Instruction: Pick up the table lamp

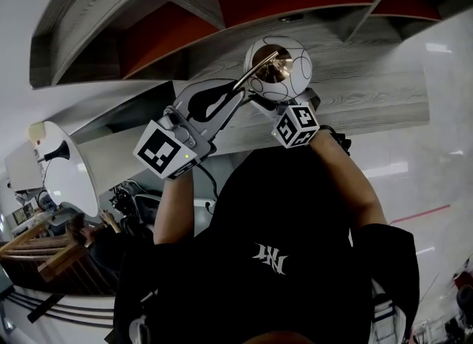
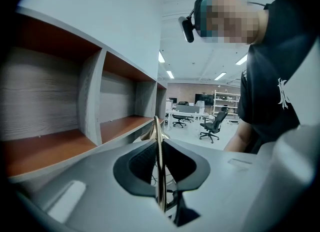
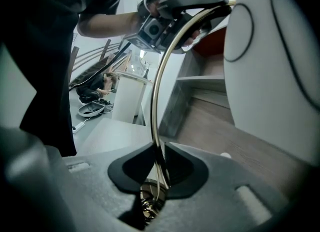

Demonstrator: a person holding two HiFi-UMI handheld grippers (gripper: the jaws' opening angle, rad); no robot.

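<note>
Both grippers have the table lamp point(image 1: 279, 69) by its thin, shiny curved brass rod point(image 3: 155, 101). The left gripper point(image 2: 159, 151) jaws pinch it up on the arch, the right gripper point(image 3: 159, 161) jaws lower down. Its smooth white globe shade point(image 3: 280, 66), ringed with thin black lines, hangs beside the grey wood-grain shelf point(image 1: 355, 61).

Left gripper point(image 1: 238, 94) and right gripper point(image 1: 260, 103) holding table lamp point(image 1: 281, 69), wooden shelf point(image 1: 369, 76)

left tool point(image 2: 159, 141): jaws clamped | right tool point(image 3: 160, 144): jaws clamped | forearms raised
</note>
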